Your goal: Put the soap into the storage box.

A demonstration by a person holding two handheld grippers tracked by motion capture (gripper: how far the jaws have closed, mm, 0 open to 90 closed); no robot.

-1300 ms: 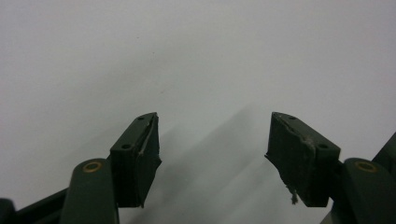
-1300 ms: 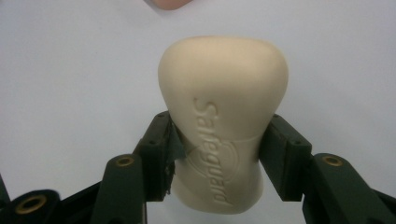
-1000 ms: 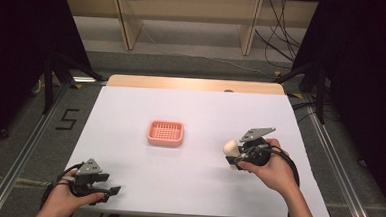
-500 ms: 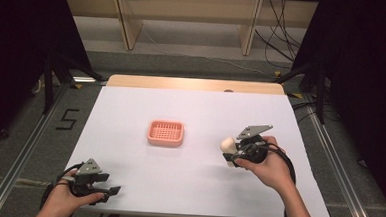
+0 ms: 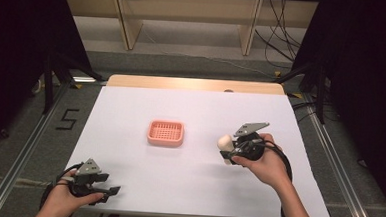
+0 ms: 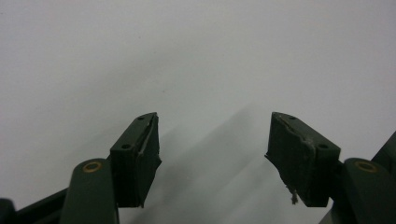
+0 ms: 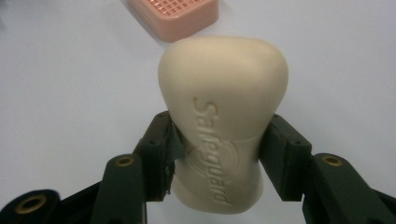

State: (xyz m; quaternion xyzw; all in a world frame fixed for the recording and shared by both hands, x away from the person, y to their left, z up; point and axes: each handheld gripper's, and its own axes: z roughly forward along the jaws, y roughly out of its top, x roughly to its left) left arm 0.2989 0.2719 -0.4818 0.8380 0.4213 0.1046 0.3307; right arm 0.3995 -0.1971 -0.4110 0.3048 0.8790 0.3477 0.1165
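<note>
Basically, soap bar (image 7: 223,122) lay lengthwise along right gripper (image 7: 219,154), probably aimed at dish (image 7: 175,16), jaws clamped mid-bar; left gripper (image 6: 215,149) gaped, holding nothing.

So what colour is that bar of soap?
Cream, the bar of soap stamped "Safeguard", held by the right gripper; the right gripper view shows it best.

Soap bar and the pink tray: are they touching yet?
Apart. The high view shows the soap bar held in the right gripper, with bare white table between it and the pink tray.
</note>
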